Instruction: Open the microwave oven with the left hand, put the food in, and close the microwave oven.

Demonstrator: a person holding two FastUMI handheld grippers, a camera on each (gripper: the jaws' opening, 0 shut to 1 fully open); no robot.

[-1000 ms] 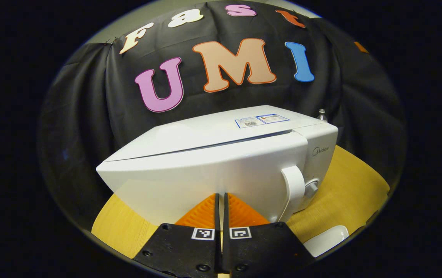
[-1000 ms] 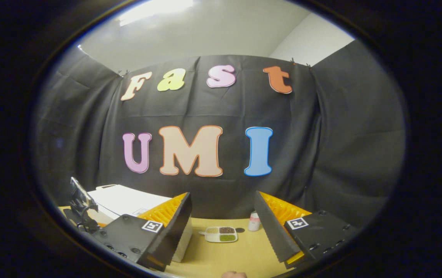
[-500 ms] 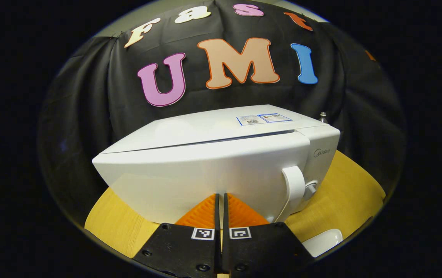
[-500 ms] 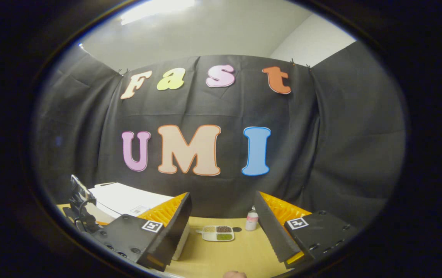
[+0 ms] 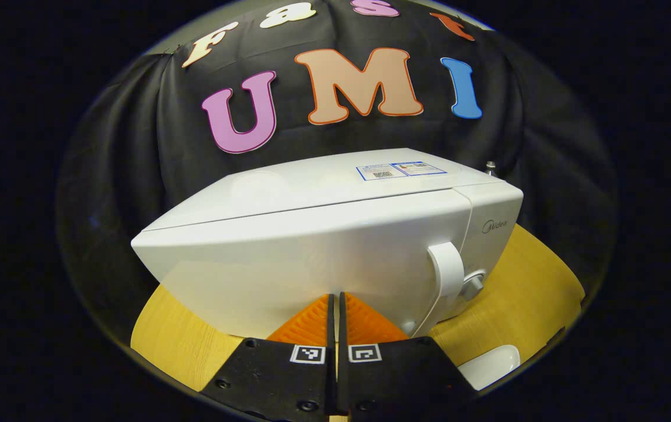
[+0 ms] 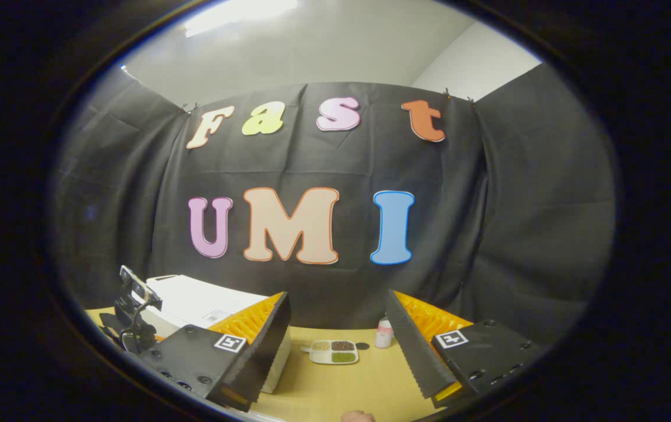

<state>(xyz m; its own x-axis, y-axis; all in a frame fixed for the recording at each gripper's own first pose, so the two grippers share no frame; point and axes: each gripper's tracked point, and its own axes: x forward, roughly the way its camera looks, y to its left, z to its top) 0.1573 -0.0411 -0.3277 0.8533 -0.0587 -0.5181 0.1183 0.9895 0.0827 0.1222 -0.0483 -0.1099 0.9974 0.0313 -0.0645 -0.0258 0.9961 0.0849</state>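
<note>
- White and closed, the microwave oven (image 5: 324,246) sits straight ahead of your left gripper (image 5: 335,316), whose fingers are clenched together on nothing, their tips right at the door's lower front; whether they touch it can't be told.
- Your tips sit well to the left of the door handle (image 5: 447,275), which curves down the door's right edge beside a knob (image 5: 473,284). Judging by that, pressing with closed fingers suits pushing the door to, not pulling it.
- Your right gripper (image 6: 335,328) is released, fingers spread wide and empty, held high and back from the work.
- Beyond its tips lies a divided food tray (image 6: 332,351) on the wooden table (image 6: 365,387), with a small bottle (image 6: 383,333) just beside it to the right. That tray is outside the oven, so whether the food to be heated is already inside can't be judged.
- Pale wood runs under everything; a white dish (image 5: 494,366) lies at the right of your left gripper.
- Black cloth wall (image 6: 523,234) closes the booth behind, with a plain ceiling above.
</note>
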